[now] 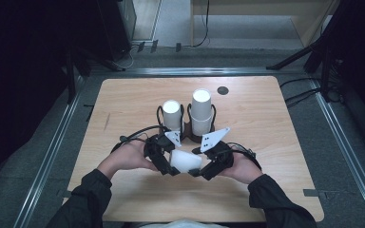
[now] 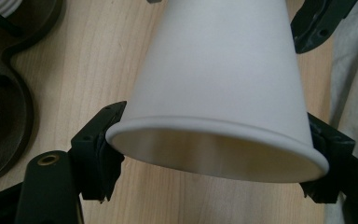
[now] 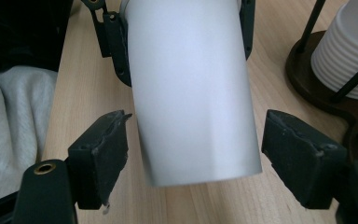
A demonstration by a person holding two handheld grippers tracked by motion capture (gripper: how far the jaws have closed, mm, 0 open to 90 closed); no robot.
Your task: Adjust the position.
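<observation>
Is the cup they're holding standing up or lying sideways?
Sideways: the cup lies level between the left gripper and the right gripper.

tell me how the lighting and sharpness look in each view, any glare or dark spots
High view: the table is evenly lit, the surroundings fall into near black, and the stacked cups look blown out on top. Left gripper view: the paper cup is sharp at its rim, with a warm shadow inside its mouth. Right gripper view: the cup's wall is smooth and slightly soft, without hard glare.
</observation>
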